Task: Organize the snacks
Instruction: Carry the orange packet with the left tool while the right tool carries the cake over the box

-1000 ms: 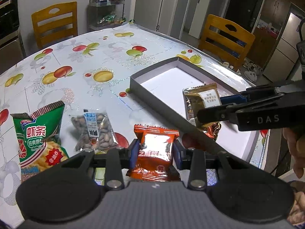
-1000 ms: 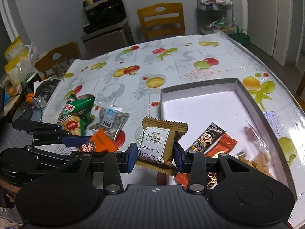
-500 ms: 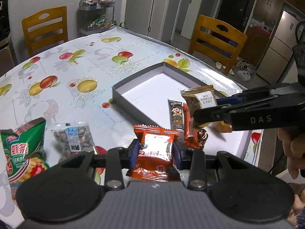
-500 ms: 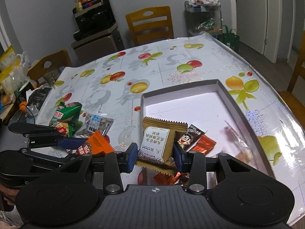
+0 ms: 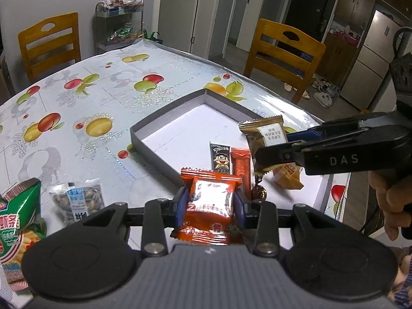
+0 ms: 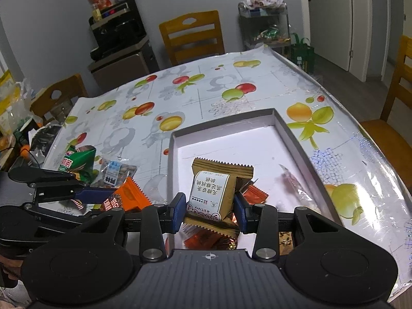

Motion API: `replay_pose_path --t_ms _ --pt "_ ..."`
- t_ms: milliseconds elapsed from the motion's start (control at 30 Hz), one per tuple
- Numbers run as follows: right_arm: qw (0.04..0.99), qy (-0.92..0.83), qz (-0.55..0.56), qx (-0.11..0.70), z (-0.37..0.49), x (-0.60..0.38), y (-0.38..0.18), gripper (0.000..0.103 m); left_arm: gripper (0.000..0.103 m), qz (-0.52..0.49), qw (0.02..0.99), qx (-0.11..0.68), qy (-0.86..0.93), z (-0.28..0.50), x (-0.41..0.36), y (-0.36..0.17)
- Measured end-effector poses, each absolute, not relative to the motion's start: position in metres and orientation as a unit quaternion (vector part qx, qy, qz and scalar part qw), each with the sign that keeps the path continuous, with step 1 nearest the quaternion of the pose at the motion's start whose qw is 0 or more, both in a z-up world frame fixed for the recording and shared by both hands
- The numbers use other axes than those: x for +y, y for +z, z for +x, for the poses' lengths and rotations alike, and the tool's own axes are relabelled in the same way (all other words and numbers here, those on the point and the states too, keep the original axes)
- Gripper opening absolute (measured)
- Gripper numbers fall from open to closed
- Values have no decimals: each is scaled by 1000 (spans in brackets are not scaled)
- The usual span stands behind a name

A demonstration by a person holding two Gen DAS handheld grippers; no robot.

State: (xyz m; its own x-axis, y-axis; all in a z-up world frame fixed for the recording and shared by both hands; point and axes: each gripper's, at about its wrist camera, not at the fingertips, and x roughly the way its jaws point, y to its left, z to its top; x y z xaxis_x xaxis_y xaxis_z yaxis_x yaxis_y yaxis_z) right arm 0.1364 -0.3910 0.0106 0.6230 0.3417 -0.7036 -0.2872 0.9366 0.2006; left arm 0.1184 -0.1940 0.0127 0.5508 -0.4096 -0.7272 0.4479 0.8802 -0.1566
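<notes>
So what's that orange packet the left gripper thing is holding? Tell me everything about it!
The orange packet is a small, shiny foil snack wrapper with zigzag-cut ends, a glossy pale panel in the middle and white lettering too blurred to read. It is pinched on both sides by the blue pads of the left hand-held gripper, standing upright, held up near the grey tray's closest wall. Nothing else visibly touches it.

A: What's on the table point(image 6: 195, 85)?
B: A shallow tray point(image 6: 293, 139) toward its right edge; inside, at the near end, lie a cartoon-face bar point(image 5: 219, 156), a flat sachet point(image 5: 240, 164) just right of it, and a round foil sweet point(image 5: 259, 193) in front of those
A: And left of the tray?
B: A nut packet point(image 5: 77, 200) on the table, with a chip bag point(image 5: 18, 219) just left of it; chairs stand behind the table
</notes>
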Motion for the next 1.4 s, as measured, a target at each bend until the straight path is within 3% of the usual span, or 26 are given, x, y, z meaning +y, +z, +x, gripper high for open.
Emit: replay_pose_path --t_ms 1400 --pt "901 152 42 403 173 -451 6 41 35 37 874 409 -261 168 -256 8"
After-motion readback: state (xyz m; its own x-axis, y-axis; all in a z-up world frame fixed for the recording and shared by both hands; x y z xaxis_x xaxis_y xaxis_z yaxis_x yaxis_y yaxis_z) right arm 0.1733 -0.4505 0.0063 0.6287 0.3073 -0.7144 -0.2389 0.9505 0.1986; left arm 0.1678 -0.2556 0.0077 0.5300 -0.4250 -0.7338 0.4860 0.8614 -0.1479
